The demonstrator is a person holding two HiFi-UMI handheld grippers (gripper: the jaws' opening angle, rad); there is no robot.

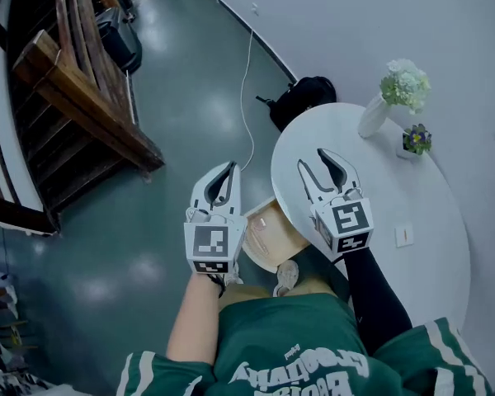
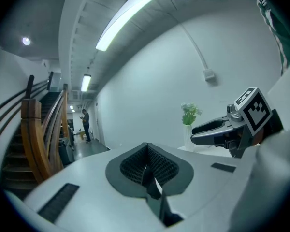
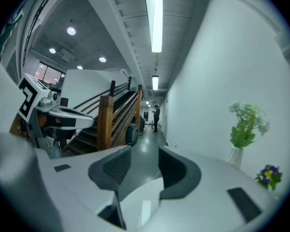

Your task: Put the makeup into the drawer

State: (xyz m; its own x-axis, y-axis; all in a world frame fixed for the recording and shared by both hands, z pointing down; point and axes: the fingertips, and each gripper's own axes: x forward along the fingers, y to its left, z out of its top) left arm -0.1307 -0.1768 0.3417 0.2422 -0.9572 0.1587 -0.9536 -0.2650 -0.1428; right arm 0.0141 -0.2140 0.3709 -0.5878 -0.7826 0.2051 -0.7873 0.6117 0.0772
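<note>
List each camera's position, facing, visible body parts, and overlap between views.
Head view: on the head, steeply down at table and floor; shows shirt, left gripper, right gripper.
Left gripper view: on that gripper, along shut jaws toward the wall; right gripper at right.
Right gripper view: on that gripper, along open empty jaws down the corridor; left gripper at left.
Shared: vase and staircase in all three.

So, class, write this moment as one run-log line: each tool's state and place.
left tool: shut, empty, over floor | right tool: open, empty, over white table | makeup: not in view
</note>
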